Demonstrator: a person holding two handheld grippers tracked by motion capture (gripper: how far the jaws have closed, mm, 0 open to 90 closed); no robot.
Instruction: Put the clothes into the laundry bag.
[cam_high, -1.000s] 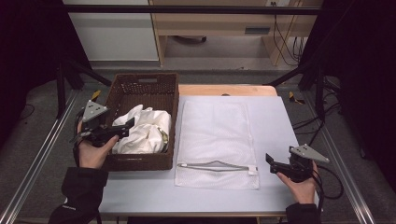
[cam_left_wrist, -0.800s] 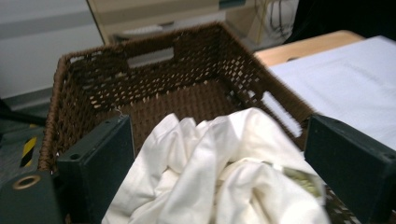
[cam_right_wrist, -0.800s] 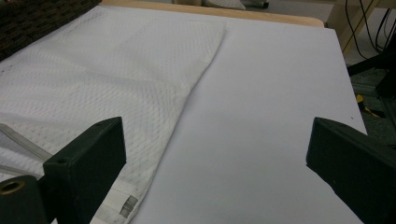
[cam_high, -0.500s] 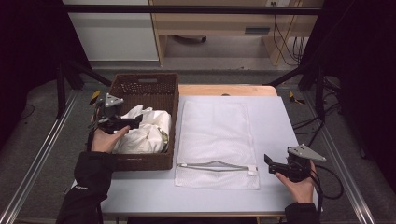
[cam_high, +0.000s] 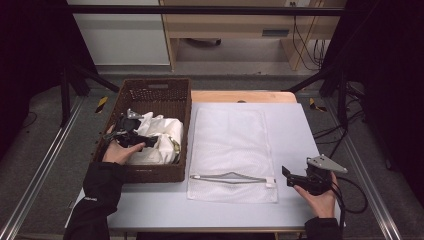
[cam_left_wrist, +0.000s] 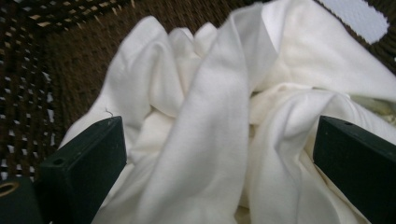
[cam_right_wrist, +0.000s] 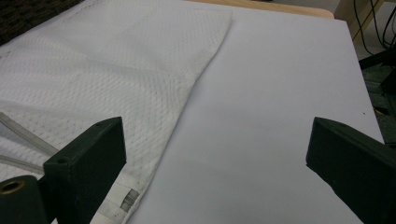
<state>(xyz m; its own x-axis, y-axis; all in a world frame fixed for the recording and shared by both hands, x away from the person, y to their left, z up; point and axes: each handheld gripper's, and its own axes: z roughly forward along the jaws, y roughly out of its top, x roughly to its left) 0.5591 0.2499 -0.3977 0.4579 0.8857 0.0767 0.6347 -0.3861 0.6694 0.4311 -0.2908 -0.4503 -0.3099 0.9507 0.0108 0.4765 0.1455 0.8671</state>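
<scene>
A brown wicker basket (cam_high: 150, 86) holds a heap of white clothes (cam_high: 162, 142). My left gripper (cam_high: 139, 145) is down inside the basket over the heap. In the left gripper view its jaws stand wide, having just been opening, and folds of the white clothes (cam_left_wrist: 210, 116) lie between them without being pressed. A white mesh laundry bag (cam_high: 232, 142) lies flat on the table beside the basket, its zipper mouth (cam_high: 230, 176) gaping at the near end. My right gripper (cam_high: 287, 176) rests open near the bag's near right corner, with nothing between its jaws (cam_right_wrist: 215, 140).
The pale table top (cam_high: 295, 130) has bare room right of the mesh bag (cam_right_wrist: 93, 70). The basket wall (cam_left_wrist: 28, 70) rises close on the left of the left gripper. Metal rails run along both sides of the table, and cables trail at the right.
The left hand moved from the basket's left rim down and inward onto the white clothes. The right hand has stayed where it was.
</scene>
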